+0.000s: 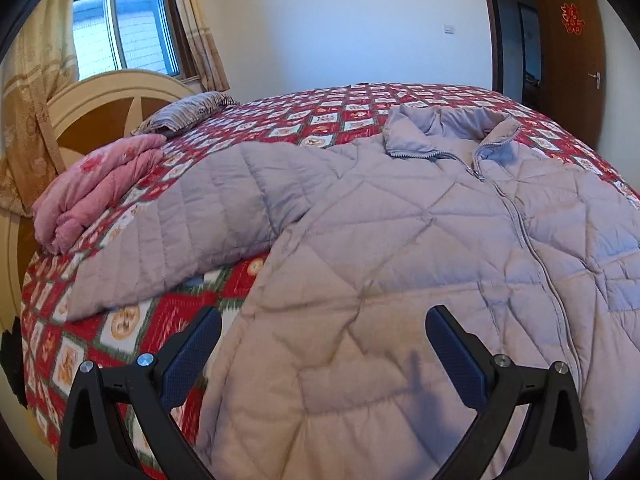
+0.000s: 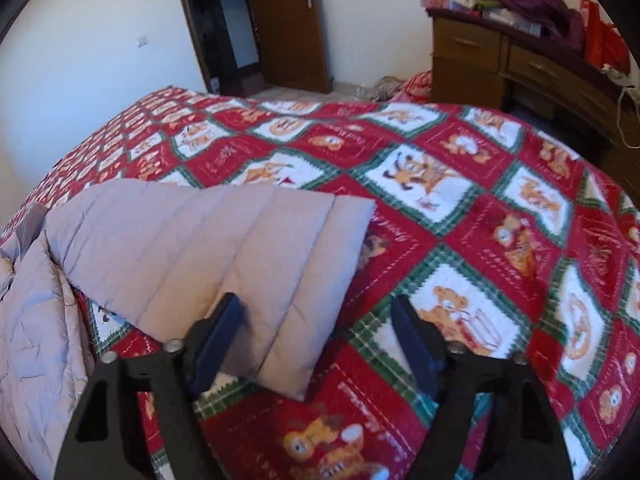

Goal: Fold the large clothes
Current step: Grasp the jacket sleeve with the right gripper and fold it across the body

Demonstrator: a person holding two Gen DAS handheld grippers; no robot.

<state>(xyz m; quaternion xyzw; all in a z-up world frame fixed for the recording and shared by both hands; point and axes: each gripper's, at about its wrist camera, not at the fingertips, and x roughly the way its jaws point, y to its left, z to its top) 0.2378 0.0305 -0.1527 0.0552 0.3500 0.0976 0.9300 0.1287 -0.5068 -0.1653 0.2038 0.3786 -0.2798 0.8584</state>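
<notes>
A pale lilac quilted jacket (image 1: 400, 240) lies front-up and zipped on the bed, its collar at the far side. One sleeve (image 1: 168, 232) stretches out to the left. My left gripper (image 1: 323, 322) hovers open over the jacket's lower left front, with nothing between its fingers. In the right wrist view the other sleeve (image 2: 224, 248) lies flat on the red cover, its cuff end pointing toward me. My right gripper (image 2: 318, 312) stands open just above that cuff end; the cloth lies between the fingers and the pads do not press on it.
The bed carries a red patterned cover (image 2: 460, 208). A folded pink quilt (image 1: 92, 192) and a striped pillow (image 1: 188, 112) lie near the headboard (image 1: 100, 92). A wooden dresser (image 2: 500, 64) piled with clothes stands beyond the bed's far corner. An open doorway (image 2: 224, 24) lies behind.
</notes>
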